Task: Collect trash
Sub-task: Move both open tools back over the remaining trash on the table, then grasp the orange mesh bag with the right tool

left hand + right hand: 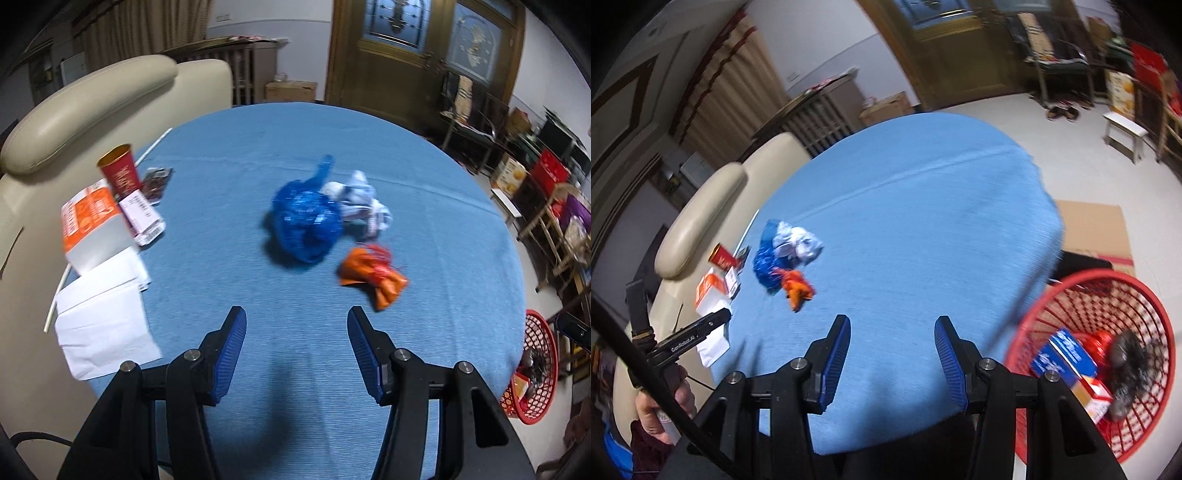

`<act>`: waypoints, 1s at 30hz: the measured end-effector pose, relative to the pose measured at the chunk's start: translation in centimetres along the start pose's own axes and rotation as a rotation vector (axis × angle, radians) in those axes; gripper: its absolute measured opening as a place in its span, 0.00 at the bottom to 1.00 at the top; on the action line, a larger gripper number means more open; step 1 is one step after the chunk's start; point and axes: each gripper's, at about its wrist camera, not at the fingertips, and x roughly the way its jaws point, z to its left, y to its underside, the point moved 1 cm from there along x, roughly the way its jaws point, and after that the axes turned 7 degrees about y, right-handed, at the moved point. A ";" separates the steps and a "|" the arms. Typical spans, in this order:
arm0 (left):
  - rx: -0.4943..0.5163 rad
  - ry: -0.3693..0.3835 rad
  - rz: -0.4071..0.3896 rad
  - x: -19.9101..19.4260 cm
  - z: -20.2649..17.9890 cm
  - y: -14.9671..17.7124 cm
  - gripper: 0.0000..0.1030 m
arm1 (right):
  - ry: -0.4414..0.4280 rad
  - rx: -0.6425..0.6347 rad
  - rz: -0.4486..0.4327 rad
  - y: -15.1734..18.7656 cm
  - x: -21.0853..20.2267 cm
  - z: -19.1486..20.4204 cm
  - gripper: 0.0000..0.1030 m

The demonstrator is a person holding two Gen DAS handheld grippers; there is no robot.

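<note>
A crumpled blue plastic bag [306,218] lies mid-table on the blue cloth [280,140], with a white-blue wad [364,201] to its right and an orange wrapper [373,275] in front of it. All three also show in the right wrist view: the bag [767,267], the wad [801,245], the wrapper [798,288]. My left gripper [297,325] is open and empty, above the table short of the trash. My right gripper [892,332] is open and empty over the table's near right edge, beside a red basket [1137,306] holding boxes and dark trash.
At the table's left edge stand a red cup [120,171], an orange-white box [92,229], a pink packet [142,214], white paper [103,317] and a straw [153,147]. A beige sofa [85,99] is at the left. The basket [539,365] stands on the floor at the right.
</note>
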 end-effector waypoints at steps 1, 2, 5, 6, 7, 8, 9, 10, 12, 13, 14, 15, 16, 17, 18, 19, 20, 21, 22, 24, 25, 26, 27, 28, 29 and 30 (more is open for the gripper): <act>-0.008 -0.007 -0.002 0.0 0.5 0.1 0.56 | -0.006 -0.020 0.006 -0.3 0.5 1.0 0.50; -0.013 -0.011 -0.003 -0.1 0.9 0.1 0.56 | -0.010 -0.031 0.010 -0.5 0.9 1.6 0.50; -0.033 -0.015 0.000 -0.1 2.0 0.6 0.56 | -0.021 -0.074 0.034 -1.1 2.5 3.8 0.50; -0.039 -0.018 0.003 0.0 2.5 0.8 0.56 | -0.026 -0.085 0.042 -1.2 3.0 4.5 0.50; -0.045 -0.021 0.005 0.1 2.9 0.9 0.56 | -0.033 -0.099 0.048 -1.4 3.5 5.2 0.50; -0.051 -0.021 0.009 0.2 3.2 1.1 0.56 | -0.040 -0.116 0.056 -1.5 4.2 6.1 0.50; -0.056 -0.021 0.011 0.3 3.5 1.2 0.56 | -0.043 -0.132 0.064 -1.5 4.8 6.8 0.50; -0.063 -0.021 0.015 0.3 3.9 1.4 0.56 | -0.047 -0.149 0.073 -1.5 5.4 7.6 0.50; -0.069 -0.022 0.015 0.2 4.4 1.7 0.56 | -0.052 -0.181 0.092 -1.6 6.9 8.9 0.50; -0.072 -0.023 0.016 0.1 4.7 1.9 0.56 | -0.055 -0.191 0.105 -1.6 7.8 9.5 0.50; -0.077 -0.024 0.017 0.1 5.0 2.0 0.56 | -0.062 -0.197 0.120 -1.8 8.7 10.1 0.50; -0.086 -0.023 0.018 0.1 5.4 2.1 0.56 | -0.074 -0.203 0.135 -1.9 9.7 10.7 0.50; -0.091 -0.023 0.017 0.0 5.6 2.2 0.56 | -0.081 -0.210 0.145 -2.0 10.3 11.2 0.50; -0.099 -0.023 0.017 0.0 5.9 2.3 0.56 | -0.087 -0.223 0.156 -2.2 11.2 11.9 0.50; -0.109 -0.021 0.018 -0.1 6.2 2.3 0.56 | -0.091 -0.239 0.167 -2.4 12.0 12.6 0.50; -0.115 -0.019 0.019 -0.1 6.4 2.3 0.56 | -0.093 -0.256 0.174 -2.6 13.0 13.4 0.50; -0.123 -0.015 0.019 -0.1 6.7 2.4 0.56 | -0.093 -0.264 0.175 -2.8 13.5 13.9 0.50; -0.130 -0.015 0.017 -0.2 6.9 2.3 0.56 | -0.097 -0.277 0.181 -3.0 14.2 14.6 0.50; -0.134 -0.017 0.016 -0.2 7.1 2.3 0.56 | -0.096 -0.292 0.192 -3.2 15.1 15.2 0.50; -0.143 -0.018 0.014 -0.3 7.6 2.3 0.56 | -0.082 -0.307 0.197 -3.4 16.6 16.1 0.49; -0.148 -0.018 0.014 -0.4 7.8 2.2 0.56 | -0.079 -0.314 0.201 -3.5 17.1 16.4 0.49; -0.154 -0.015 0.014 -0.5 8.0 2.1 0.56 | -0.072 -0.323 0.208 -3.5 17.8 16.8 0.49; -0.159 -0.011 0.015 -0.5 8.2 2.0 0.56 | -0.065 -0.328 0.213 -3.5 18.4 17.1 0.48; -0.162 -0.009 0.017 -0.5 8.3 1.9 0.56 | -0.057 -0.333 0.221 -3.5 19.0 17.5 0.45; -0.166 -0.006 0.018 -0.5 8.4 1.8 0.56 | -0.046 -0.339 0.230 -3.3 19.5 17.7 0.41; -0.168 -0.001 0.018 -0.5 8.5 1.5 0.56 | -0.036 -0.342 0.236 -3.2 19.9 17.8 0.39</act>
